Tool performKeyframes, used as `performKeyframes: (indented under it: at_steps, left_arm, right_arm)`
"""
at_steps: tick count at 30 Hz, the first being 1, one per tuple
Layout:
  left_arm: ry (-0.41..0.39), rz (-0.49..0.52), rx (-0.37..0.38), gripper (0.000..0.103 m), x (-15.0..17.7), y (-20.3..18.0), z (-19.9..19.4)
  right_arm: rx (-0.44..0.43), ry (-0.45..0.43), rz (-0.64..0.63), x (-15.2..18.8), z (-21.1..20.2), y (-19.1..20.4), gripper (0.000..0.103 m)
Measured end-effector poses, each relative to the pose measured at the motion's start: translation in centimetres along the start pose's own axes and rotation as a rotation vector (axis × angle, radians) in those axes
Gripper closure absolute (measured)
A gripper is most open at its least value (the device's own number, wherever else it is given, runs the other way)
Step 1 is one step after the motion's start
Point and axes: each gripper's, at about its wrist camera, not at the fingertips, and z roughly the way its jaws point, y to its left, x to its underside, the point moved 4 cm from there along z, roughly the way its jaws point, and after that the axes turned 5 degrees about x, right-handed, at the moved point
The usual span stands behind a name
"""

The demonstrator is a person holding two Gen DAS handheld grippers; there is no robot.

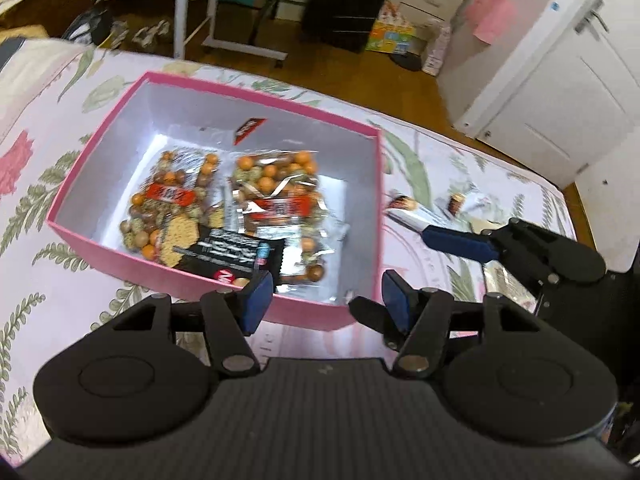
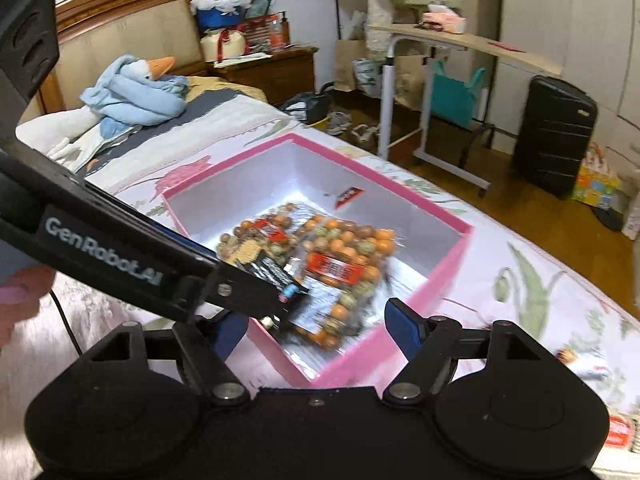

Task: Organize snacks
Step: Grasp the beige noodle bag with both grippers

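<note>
Pink box (image 1: 96, 236) on bed (image 1: 48, 280), holding nut bags (image 1: 172, 204) for sorting; left claw (image 1: 326, 294) apart and empty above, right claw (image 2: 316, 328) likewise apart.

We see bright indoor light, glare on white floor of pink cardboard box (image 1: 160, 136), motion blur, fisheye-bent edges.

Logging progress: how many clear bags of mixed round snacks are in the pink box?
2: left bag and right bag, side by side on the pink box floor.
</note>
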Motion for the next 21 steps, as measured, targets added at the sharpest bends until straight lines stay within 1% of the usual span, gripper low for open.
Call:
performKeyframes:
  at_steps: [2, 4, 10, 15, 18, 21]
  left_arm:
    - [0.002, 0.021, 0.015, 0.044, 0.1, -1.2, -0.3]
    - [0.009, 0.043, 0.031, 0.044, 0.2, -2.6, -0.4]
    - [0.033, 0.158, 0.076, 0.040, 0.8, -6.9, 0.3]
    - [0.060, 0.230, 0.089, 0.036, 1.5, -10.6, 2.9]
    - [0.055, 0.284, 0.099, 0.036, 2.0, -13.1, 5.1]
    - [0.069, 0.334, 0.097, 0.036, 2.6, -15.4, 8.0]
  right_arm:
    - [0.019, -0.009, 0.006, 0.5, -1.0, -0.9, 0.019]
    - [0.046, -0.015, 0.016, 1.3, -2.2, -1.9, 0.018]
    - [0.152, -0.020, 0.066, 5.3, -6.4, -6.5, 0.017]
    - [0.206, -0.014, 0.140, 8.7, -9.3, -11.8, 0.015]
    - [0.219, 0.005, 0.185, 10.5, -9.9, -15.5, 0.013]
    - [0.236, 0.019, 0.246, 12.5, -9.6, -19.2, 0.013]
